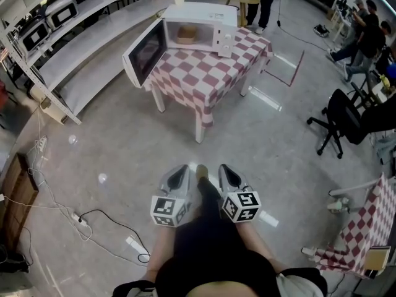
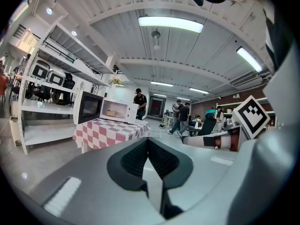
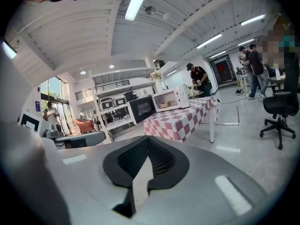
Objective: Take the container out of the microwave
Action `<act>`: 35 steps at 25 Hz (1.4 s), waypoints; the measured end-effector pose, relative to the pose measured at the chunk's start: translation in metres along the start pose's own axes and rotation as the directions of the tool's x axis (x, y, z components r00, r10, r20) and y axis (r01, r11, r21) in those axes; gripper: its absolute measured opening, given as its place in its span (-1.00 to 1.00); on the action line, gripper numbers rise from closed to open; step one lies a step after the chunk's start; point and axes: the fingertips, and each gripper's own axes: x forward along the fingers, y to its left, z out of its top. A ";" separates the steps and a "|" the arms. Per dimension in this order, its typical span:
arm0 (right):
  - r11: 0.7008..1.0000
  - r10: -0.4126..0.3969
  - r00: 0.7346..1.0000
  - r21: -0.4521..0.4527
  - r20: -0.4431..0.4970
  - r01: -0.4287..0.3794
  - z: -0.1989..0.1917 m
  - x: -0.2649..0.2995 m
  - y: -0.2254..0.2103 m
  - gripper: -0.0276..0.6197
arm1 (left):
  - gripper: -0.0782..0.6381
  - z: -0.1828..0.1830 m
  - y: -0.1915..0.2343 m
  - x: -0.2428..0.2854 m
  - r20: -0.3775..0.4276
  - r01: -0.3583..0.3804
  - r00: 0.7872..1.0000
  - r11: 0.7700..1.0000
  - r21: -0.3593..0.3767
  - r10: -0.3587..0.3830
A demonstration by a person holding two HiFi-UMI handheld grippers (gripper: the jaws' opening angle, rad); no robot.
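Pressed together and empty, both jaws of the left gripper [image 1: 180, 169] and right gripper [image 1: 224, 168] hang well short of the microwave [image 1: 207, 16]. The container [image 1: 185, 33] sits inside it. Arriving unopened, they would likely shove it deeper or bump the open door [image 1: 143, 54].

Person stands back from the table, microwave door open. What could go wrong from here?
The open door juts past the table edge and could get bumped on approach. The left gripper and right gripper are both shut, so they must open before reaching the container. Cables on the floor to the left might trip a step.
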 end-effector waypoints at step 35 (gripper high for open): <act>0.999 0.049 0.999 -0.016 -0.008 -0.049 0.055 0.114 -0.026 -0.91 | -0.75 0.032 0.062 0.104 -0.003 -0.020 1.000 1.000 -0.013 0.020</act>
